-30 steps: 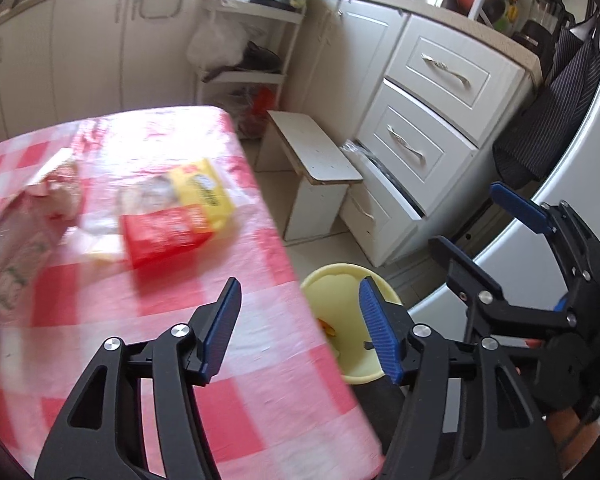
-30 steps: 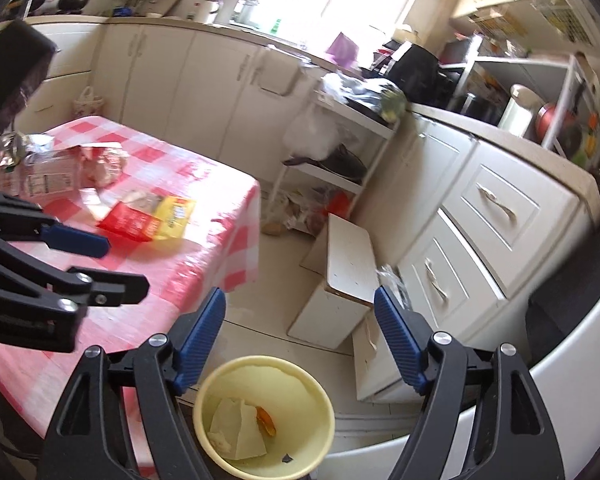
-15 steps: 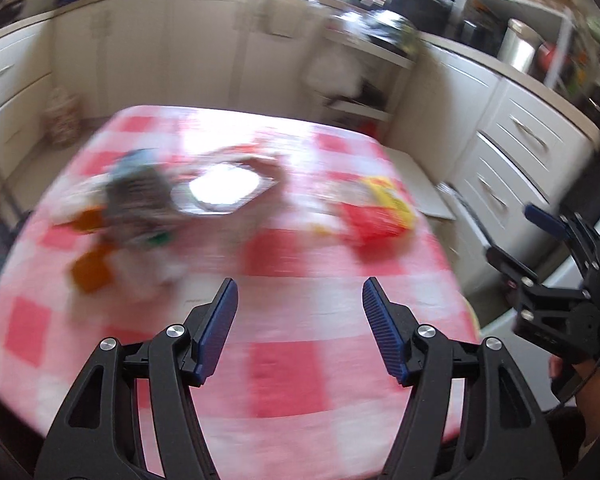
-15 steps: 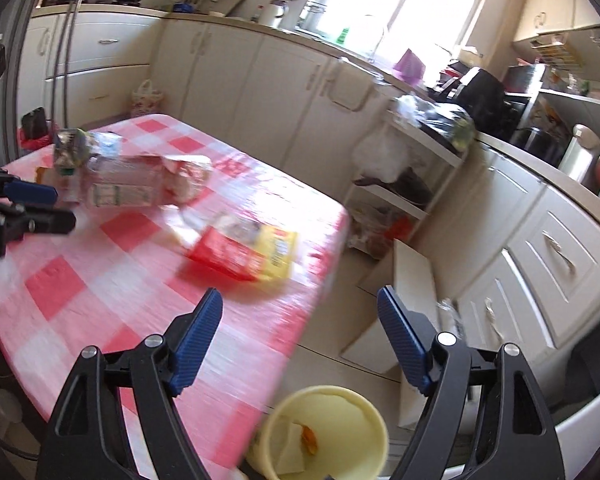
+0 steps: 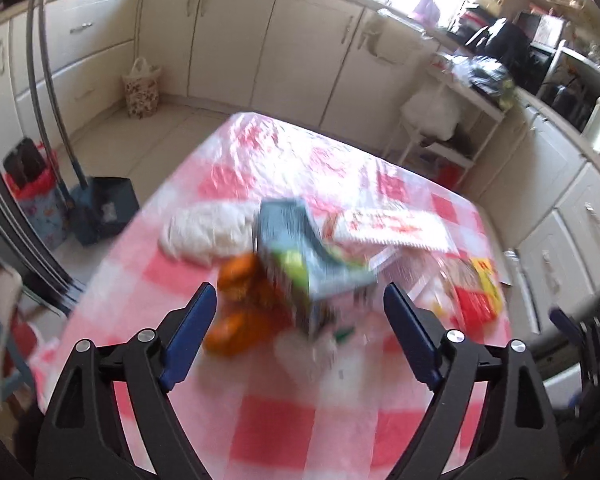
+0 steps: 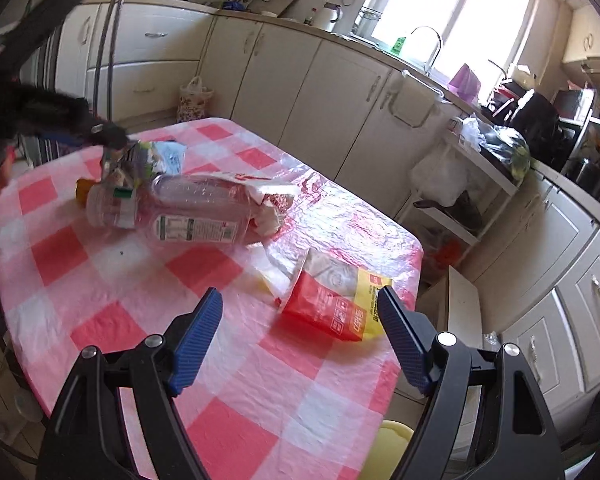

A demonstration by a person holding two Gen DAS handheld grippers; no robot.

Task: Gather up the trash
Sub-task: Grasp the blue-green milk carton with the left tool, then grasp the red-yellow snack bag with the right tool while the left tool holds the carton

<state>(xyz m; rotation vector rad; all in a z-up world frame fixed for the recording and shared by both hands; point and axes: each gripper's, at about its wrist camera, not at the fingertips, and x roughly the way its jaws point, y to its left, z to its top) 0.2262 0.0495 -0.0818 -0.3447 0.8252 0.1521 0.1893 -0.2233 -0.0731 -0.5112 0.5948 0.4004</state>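
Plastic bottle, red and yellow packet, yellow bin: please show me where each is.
plastic bottle (image 6: 188, 210), right wrist view, on its clear body.
red and yellow packet (image 6: 332, 304), right wrist view, on its red face.
yellow bin (image 6: 392, 446), right wrist view, on its rim.

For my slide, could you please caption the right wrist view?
Open right gripper above the checked table, facing a red-and-yellow packet and clear bottle.

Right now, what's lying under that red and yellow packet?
The red and yellow packet rests partly on a clear plastic wrapper over the checked tablecloth; anything beneath its middle is covered.
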